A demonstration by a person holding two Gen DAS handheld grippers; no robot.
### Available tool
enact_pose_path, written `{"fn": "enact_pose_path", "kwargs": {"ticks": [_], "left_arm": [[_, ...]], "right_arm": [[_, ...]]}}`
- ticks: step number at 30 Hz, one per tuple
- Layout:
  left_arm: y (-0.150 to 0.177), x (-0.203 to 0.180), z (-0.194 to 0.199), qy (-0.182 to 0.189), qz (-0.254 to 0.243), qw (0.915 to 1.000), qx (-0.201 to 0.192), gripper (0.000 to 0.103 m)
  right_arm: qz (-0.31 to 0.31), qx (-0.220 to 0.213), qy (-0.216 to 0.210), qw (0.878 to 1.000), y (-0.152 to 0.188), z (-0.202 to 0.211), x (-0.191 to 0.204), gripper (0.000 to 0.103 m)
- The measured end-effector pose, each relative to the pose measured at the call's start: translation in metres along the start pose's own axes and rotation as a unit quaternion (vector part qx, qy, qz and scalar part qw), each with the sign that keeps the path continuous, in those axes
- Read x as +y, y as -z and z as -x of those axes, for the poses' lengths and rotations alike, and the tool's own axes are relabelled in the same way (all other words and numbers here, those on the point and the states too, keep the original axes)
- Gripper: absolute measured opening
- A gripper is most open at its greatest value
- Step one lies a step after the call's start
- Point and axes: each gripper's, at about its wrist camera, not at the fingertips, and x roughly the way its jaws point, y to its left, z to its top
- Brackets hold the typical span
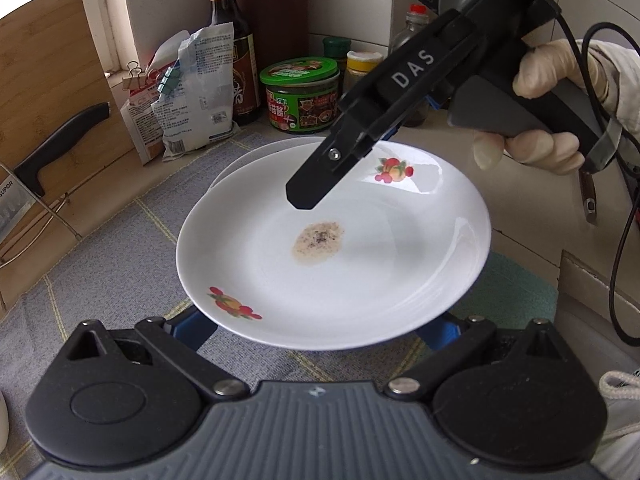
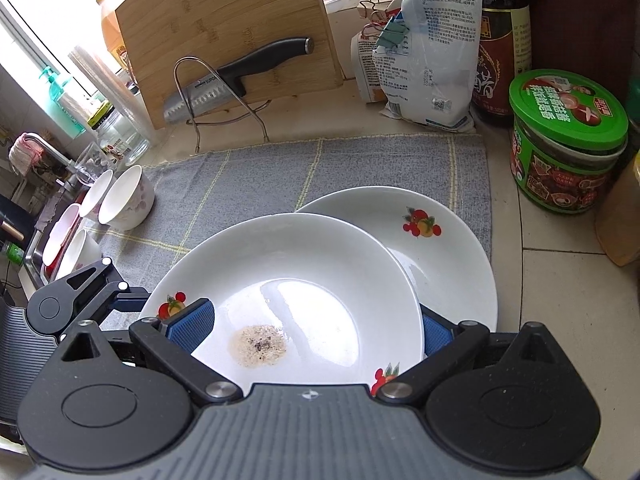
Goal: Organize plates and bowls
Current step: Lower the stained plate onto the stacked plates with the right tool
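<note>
A white plate (image 1: 360, 280) with fruit prints and a brown crumb stain is held above the grey mat; it also shows in the right wrist view (image 2: 304, 256). A second fruit-print plate (image 2: 448, 248) lies on the mat under its far side, and its rim shows in the left wrist view (image 1: 256, 154). My right gripper (image 2: 316, 328) grips the stained plate's rim, one blue pad above and one below. In the left wrist view the right gripper (image 1: 320, 184) reaches over the plate's far rim. My left gripper (image 1: 316, 330) is open, its blue pads below the plate's near edge.
Several white bowls (image 2: 124, 196) stand at the mat's left edge by the sink. A knife (image 2: 236, 76) rests on a wire rack against a bamboo board (image 2: 224, 20). A green-lidded jar (image 2: 568, 140), sauce bottle (image 2: 500, 40) and clipped bags (image 2: 432, 60) line the back.
</note>
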Motion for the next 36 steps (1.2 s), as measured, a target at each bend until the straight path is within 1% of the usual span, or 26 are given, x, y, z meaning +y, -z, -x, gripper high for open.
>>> {"fn": "enact_pose_path", "kwargs": {"ticks": [9,26,36], "left_arm": [[-0.004,0.002,-0.006,0.003,-0.005,0.9999,0.011,0.102],[-0.009,0.002,-0.015,0.006,-0.026,0.9995,0.015,0.102],[-0.011,0.009,-0.019,0.007,-0.019,0.9997,0.012,0.101]], "right_arm": [[-0.012,0.004,-0.001,1.000,0.003,-0.006,-0.010,0.103],[-0.025,0.004,0.007,1.000,0.004,-0.006,-0.016,0.103],[-0.032,0.002,0.018,0.999,0.005,-0.002,-0.019,0.103]]}}
